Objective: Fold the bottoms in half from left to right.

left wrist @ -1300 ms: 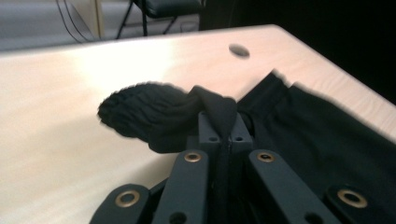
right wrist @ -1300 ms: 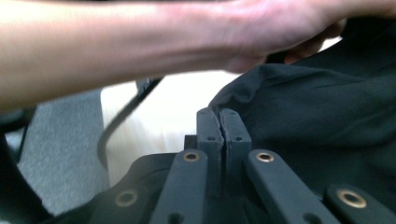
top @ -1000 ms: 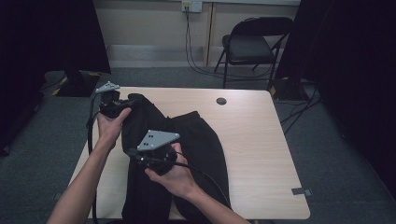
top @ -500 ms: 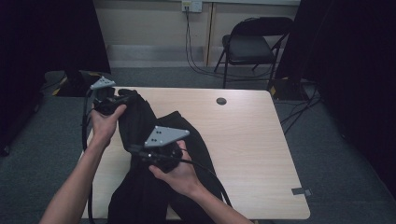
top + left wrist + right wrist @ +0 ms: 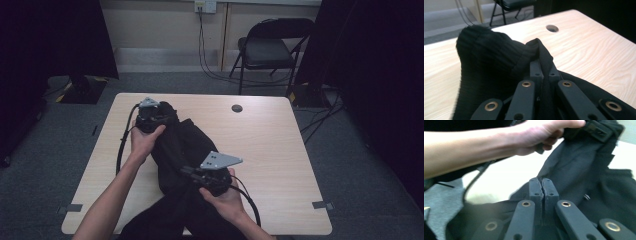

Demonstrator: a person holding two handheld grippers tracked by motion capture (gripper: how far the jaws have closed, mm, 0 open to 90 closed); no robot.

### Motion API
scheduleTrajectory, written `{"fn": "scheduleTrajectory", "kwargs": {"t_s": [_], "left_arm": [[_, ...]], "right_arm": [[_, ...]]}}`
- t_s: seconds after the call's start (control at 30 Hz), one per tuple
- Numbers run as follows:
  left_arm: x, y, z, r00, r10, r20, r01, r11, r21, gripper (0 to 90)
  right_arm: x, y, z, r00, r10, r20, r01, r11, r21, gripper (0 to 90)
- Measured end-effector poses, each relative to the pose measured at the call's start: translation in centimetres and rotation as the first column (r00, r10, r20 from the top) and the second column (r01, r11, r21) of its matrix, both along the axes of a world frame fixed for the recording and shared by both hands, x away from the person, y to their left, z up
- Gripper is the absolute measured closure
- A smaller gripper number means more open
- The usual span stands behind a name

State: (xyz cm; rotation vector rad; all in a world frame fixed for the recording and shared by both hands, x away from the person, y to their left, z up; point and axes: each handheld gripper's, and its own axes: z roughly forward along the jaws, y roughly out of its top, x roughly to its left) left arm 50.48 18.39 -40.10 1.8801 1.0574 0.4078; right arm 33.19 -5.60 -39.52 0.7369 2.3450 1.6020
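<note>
Light wood-grain table (image 5: 280, 150) stands on grey carpet in a dim room and carries the work item, a black garment (image 5: 182, 145). This garment lies on the left half of the tabletop, running from near the far left corner down toward the near edge, where its lower part spreads wider and reaches the table's front edge. Its far end shows a ribbed knit band (image 5: 486, 57), bunched and raised off the wood. Left gripper (image 5: 150, 114) sits at that far end, held in the person's left hand (image 5: 145, 141); in the left gripper view its two black jaws stand together with a fold of the black fabric pinched between the pads. Right gripper (image 5: 192, 172) sits lower on the garment, nearer the person, held in the right hand (image 5: 225, 197), with its grey three-cornered plate (image 5: 220, 160) on top; in the right gripper view its jaws are also closed, with dark cloth caught between the pads. Black cables trail from both grippers back toward the person. Beyond the garment, a round cable hole (image 5: 237, 108) sits in the tabletop near the far edge, well apart from the fabric. Behind the table, a black folding chair (image 5: 267, 47) stands against the pale wall, beside cords that hang from a wall outlet (image 5: 205, 6).
</note>
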Motion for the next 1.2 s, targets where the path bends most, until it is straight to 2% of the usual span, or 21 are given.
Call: {"fn": "scheduleTrajectory", "kwargs": {"t_s": [0.17,0.2,0.3,0.37,0.43,0.47,0.53,0.6,0.63,0.67,0.7,0.77,0.8,0.83,0.97,1.0,1.07,1.1,1.13,1.17,1.2], "left_arm": [[1.3,-2.3,-2.2,0.9987,-0.024,-0.044,0.024,0.9997,-0.003,86.5],[1.5,-2.6,-2.5,0.9985,-0.025,-0.049,0.024,0.9997,-0.009,86.4],[2.2,-4.0,-3.1,0.9977,-0.036,-0.058,0.034,0.9987,-0.038,84.9],[2.2,-4.4,-2.9,0.9975,-0.051,-0.048,0.047,0.9957,-0.079,76.6],[2.1,-4.6,-2.7,0.9978,-0.049,-0.044,0.045,0.9945,-0.094,58.2],[1.7,-4.7,-2.1,0.9979,-0.061,-0.024,0.058,0.9927,-0.105,50.5],[1.4,-4.5,-1.7,0.9979,-0.064,-0.007,0.063,0.9927,-0.103,44.2],[0.1,-3.3,-0.7,0.9974,-0.062,0.037,0.064,0.9950,-0.076,42.6],[0.1,-3.3,-0.7,0.9974,-0.062,0.037,0.064,0.9950,-0.076,43.6],[-0.3,-2.8,-0.5,0.9975,-0.060,0.036,0.061,0.9972,-0.043,43.6],[-1.3,-1.5,-0.5,0.9976,-0.066,0.024,0.066,0.9977,-0.017,46.0],[-2.3,-0.5,-0.9,0.9980,-0.060,0.019,0.060,0.9981,-0.012,50.0],[-2.3,-0.5,-0.9,0.9980,-0.060,0.019,0.060,0.9981,-0.012,54.2],[-3.8,0.7,-1.6,0.9966,-0.082,0.006,0.082,0.9966,0.000,57.8],[-6.8,1.1,-3.4,0.9856,-0.161,-0.053,0.163,0.9856,0.045,68.6],[-6.8,1.1,-3.4,0.9856,-0.161,-0.053,0.163,0.9856,0.045,69.1],[-8.9,0.9,-5.2,0.9699,-0.209,-0.125,0.217,0.9747,0.054,69.1],[-8.9,0.9,-5.2,0.9699,-0.209,-0.125,0.217,0.9747,0.054,68.5],[-10.0,0.9,-6.6,0.9696,-0.205,-0.133,0.217,0.9731,0.078,66.2],[-10.0,0.9,-6.6,0.9696,-0.205,-0.133,0.217,0.9731,0.078,63.2],[-10.2,1.0,-7.4,0.9696,-0.188,-0.157,0.199,0.9782,0.058,63.2]], "right_arm": [[0.7,-3.6,-2.2,0.9954,-0.083,-0.048,0.081,0.9959,-0.041,87.5],[0.8,-4.9,-3.2,0.9907,-0.126,-0.052,0.121,0.9892,-0.082,87.5],[1.1,-6.9,-4.4,0.9804,-0.178,-0.084,0.169,0.9795,-0.110,87.4],[1.3,-7.9,-4.8,0.9744,-0.205,-0.091,0.194,0.9732,-0.124,87.1],[1.3,-8.3,-5.0,0.9722,-0.212,-0.100,0.198,0.9713,-0.132,86.4],[1.1,-9.0,-5.6,0.9680,-0.230,-0.100,0.210,0.9606,-0.182,82.6],[0.7,-9.8,-6.2,0.9617,-0.251,-0.110,0.223,0.9499,-0.219,81.9],[0.4,-10.7,-6.4,0.9511,-0.290,-0.107,0.257,0.9343,-0.247,81.2],[0.4,-10.7,-6.4,0.9511,-0.290,-0.107,0.257,0.9343,-0.247,81.2],[0.3,-11.2,-6.3,0.9439,-0.315,-0.100,0.280,0.9237,-0.261,80.8],[0.1,-11.9,-6.2,0.9347,-0.347,-0.075,0.312,0.9032,-0.295,76.2],[-0.1,-12.3,-6.1,0.9372,-0.339,-0.082,0.304,0.9097,-0.283,75.8],[-0.2,-12.2,-6.0,0.9431,-0.319,-0.094,0.286,0.9221,-0.260,74.2],[-0.4,-11.7,-5.8,0.9548,-0.281,-0.096,0.252,0.9383,-0.236,73.9],[-0.4,-8.4,-5.1,0.9812,-0.180,-0.069,0.163,0.9656,-0.202,71.7],[-0.3,-7.4,-5.0,0.9853,-0.159,-0.064,0.143,0.9689,-0.202,71.7],[0.2,-5.6,-5.1,0.9931,-0.102,-0.058,0.088,0.9747,-0.205,72.3],[0.2,-5.6,-5.1,0.9931,-0.102,-0.058,0.088,0.9747,-0.205,72.3],[0.9,-3.9,-5.8,0.9951,-0.079,-0.059,0.062,0.9688,-0.240,72.5],[1.3,-3.2,-6.3,0.9946,-0.073,-0.074,0.052,0.9653,-0.256,72.5],[1.3,-3.2,-6.3,0.9946,-0.073,-0.074,0.052,0.9653,-0.256,72.5]]}}
